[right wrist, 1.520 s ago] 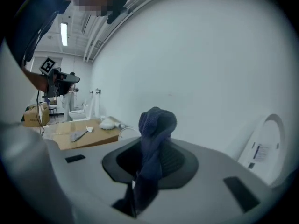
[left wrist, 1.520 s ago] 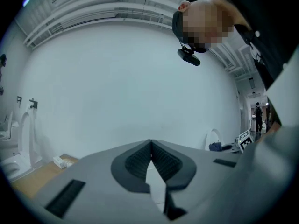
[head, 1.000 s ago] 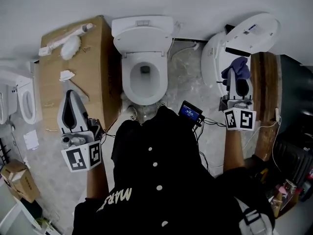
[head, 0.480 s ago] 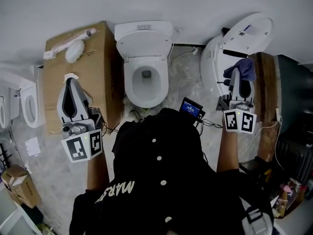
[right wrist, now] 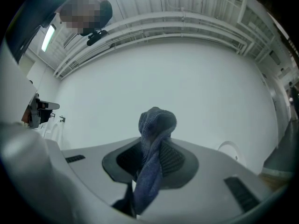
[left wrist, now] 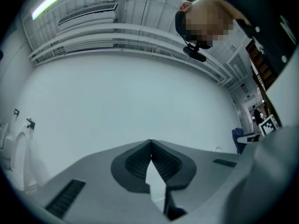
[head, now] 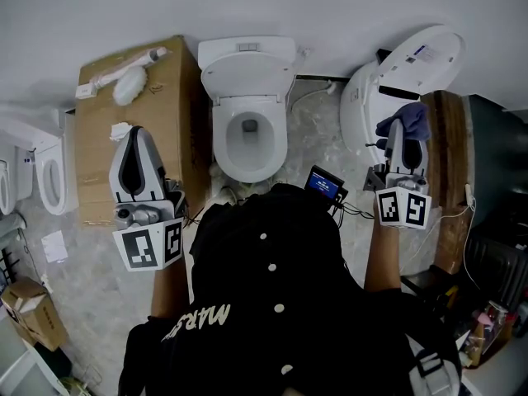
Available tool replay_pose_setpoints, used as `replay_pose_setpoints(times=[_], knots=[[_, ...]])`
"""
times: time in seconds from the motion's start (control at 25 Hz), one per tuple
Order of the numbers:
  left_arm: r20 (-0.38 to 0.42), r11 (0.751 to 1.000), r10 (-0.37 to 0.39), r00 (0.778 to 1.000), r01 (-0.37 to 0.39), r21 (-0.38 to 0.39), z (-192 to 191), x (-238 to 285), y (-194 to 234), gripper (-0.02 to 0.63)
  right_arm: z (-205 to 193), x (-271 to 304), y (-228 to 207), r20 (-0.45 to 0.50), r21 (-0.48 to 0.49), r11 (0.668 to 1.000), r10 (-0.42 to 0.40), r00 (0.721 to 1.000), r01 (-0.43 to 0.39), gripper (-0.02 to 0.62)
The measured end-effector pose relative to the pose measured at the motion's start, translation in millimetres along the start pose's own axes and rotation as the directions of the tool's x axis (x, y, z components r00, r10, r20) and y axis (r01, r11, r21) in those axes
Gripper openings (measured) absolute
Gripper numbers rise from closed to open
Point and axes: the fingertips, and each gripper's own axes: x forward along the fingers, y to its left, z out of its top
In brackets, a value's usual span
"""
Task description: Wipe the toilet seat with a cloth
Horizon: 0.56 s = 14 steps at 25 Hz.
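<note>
The right hand-held gripper (head: pixel 402 139) is clenched on a blue cloth (head: pixel 406 119), over a white toilet at the right (head: pixel 363 106). The left hand-held gripper (head: pixel 135 136) is clenched empty, its jaws together, beside the middle toilet (head: pixel 250 97), over a cardboard box (head: pixel 165 97).

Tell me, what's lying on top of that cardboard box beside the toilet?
A white long-handled brush and a small white scrap lie on the cardboard box. The left gripper hides part of its top.
</note>
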Motion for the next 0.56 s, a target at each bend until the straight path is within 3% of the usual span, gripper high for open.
replay_pose_setpoints(times=[0.56], knots=[[-0.004, 0.999, -0.04, 0.999, 0.04, -0.013, 1, 4, 2, 0.008, -1, 7, 19, -0.014, -0.02, 1.0, 0.016, 1.0, -0.016, 0.084]])
